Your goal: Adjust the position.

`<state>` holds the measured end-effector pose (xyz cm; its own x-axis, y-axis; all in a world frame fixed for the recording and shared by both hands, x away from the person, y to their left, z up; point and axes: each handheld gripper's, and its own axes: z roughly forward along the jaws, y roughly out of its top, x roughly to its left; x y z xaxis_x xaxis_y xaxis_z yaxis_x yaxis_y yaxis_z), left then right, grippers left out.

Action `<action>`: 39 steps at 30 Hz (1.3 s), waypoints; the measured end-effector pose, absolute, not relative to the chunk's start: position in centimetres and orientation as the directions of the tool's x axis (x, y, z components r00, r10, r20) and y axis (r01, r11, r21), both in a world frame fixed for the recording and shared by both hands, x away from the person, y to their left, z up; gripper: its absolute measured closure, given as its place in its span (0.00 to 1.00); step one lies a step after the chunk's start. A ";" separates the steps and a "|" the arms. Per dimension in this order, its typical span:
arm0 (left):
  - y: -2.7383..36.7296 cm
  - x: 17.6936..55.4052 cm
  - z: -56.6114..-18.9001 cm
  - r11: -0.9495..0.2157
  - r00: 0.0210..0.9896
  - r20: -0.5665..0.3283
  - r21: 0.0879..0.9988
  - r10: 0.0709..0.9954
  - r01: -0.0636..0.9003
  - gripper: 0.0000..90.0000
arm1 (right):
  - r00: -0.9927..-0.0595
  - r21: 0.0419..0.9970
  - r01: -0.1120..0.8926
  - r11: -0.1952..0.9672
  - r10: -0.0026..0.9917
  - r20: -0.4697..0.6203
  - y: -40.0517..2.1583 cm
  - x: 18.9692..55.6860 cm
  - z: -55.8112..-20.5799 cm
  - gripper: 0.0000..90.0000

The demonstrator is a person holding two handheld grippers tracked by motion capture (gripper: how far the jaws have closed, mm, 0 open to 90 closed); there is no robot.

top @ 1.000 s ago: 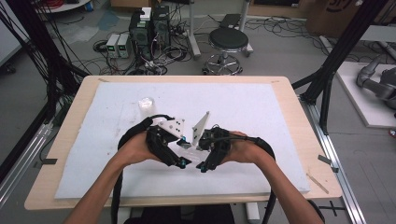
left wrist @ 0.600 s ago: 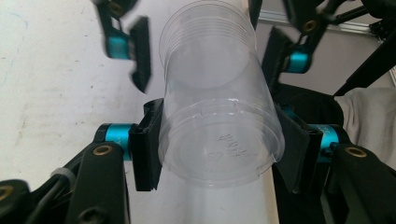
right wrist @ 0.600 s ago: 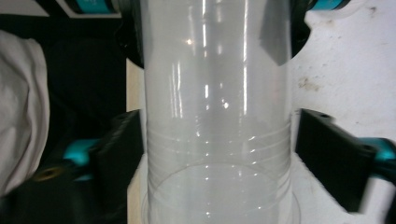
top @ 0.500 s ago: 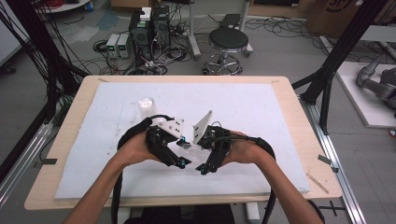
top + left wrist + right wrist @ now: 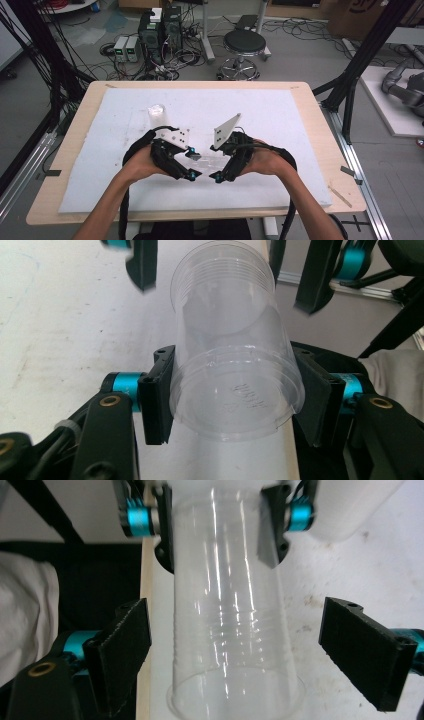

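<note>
Left gripper view: the left gripper (image 5: 235, 390) is clamped across the base end of a clear plastic cup (image 5: 232, 355), held level above the white mat (image 5: 300, 120) between the two hands. The right gripper (image 5: 250, 645) has just spread its jaws and now stands released, its pads clear of the cup's rim end on both sides. With one grip on thin, slick plastic, the cup may buckle or pivot out if squeezed harder or tilted.

I see even, bright overhead light on the table (image 5: 300, 125), with soft shadows under the hands. Glare streaks run along the cup (image 5: 235, 630) in the right gripper view. Near claw parts look blurred close up.
</note>
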<state>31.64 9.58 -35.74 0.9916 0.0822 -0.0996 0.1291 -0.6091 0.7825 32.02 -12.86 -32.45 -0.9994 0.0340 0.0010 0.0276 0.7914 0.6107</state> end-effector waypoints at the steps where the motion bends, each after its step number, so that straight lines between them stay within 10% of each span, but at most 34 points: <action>1: 9.8 31.7 -35.9 -0.599 0.991 -0.099 0.790 0.086 0.131 0.46 | -0.999 0.625 0.026 0.780 0.033 0.000 -13.1 32.1 -32.3 0.15; 39: 13.7 30.7 -38.4 -0.169 0.985 -0.102 0.978 0.139 0.125 0.46 | -0.989 0.930 0.137 0.341 0.107 0.106 -19.9 32.2 -35.8 0.15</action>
